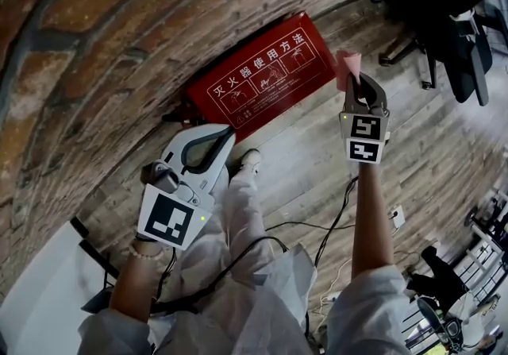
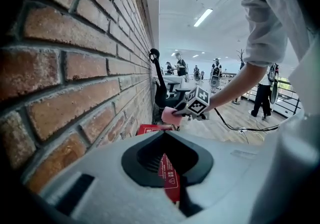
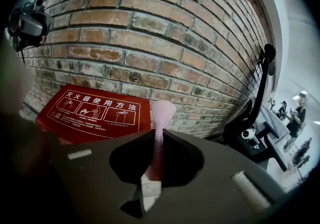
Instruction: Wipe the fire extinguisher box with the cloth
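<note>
Head view: right hand-held gripper (image 1: 355, 80) outstretched

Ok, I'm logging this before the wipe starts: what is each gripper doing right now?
Left gripper: closed, holding nothing.
Right gripper: closed on the pink cloth.

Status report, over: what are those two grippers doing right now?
Right gripper shut on pink cloth. Left gripper shut, empty. Cloth near red fire extinguisher box, nothing between.
</note>
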Motion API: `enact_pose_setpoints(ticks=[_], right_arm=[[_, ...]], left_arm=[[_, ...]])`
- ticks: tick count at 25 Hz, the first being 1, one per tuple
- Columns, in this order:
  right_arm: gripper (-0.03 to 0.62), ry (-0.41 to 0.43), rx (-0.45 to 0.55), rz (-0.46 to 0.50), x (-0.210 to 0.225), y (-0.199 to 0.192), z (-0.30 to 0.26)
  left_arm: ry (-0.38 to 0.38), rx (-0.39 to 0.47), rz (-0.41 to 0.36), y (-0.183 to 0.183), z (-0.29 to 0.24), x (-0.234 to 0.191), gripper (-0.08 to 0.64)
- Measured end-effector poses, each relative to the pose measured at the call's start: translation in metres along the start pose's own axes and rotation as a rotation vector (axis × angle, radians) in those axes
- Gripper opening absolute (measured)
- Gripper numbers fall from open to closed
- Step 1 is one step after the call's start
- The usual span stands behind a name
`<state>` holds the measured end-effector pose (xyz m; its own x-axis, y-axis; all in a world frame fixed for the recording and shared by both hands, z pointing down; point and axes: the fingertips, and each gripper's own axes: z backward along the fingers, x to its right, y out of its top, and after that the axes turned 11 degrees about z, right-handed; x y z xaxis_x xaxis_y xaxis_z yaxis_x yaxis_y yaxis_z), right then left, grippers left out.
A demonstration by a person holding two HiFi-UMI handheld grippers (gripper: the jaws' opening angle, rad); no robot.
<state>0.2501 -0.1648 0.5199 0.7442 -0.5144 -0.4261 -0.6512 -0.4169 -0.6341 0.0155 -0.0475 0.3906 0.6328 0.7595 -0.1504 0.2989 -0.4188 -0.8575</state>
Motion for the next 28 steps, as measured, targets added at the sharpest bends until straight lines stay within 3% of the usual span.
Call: enact_pose_setpoints(ticks=[9, 28], right_arm=[[0.028, 0.012, -0.018, 0.004, -0.008, -0.007, -0.016], [0.028, 0.138, -0.065, 0.028, -0.058, -0.015, -0.037]], left_arm=[[0.034, -0.009, 0.017, -0.008, 0.0, -0.011, -0.002], [0.036, -0.03, 0.04, -0.024, 0.001, -0.011, -0.001]])
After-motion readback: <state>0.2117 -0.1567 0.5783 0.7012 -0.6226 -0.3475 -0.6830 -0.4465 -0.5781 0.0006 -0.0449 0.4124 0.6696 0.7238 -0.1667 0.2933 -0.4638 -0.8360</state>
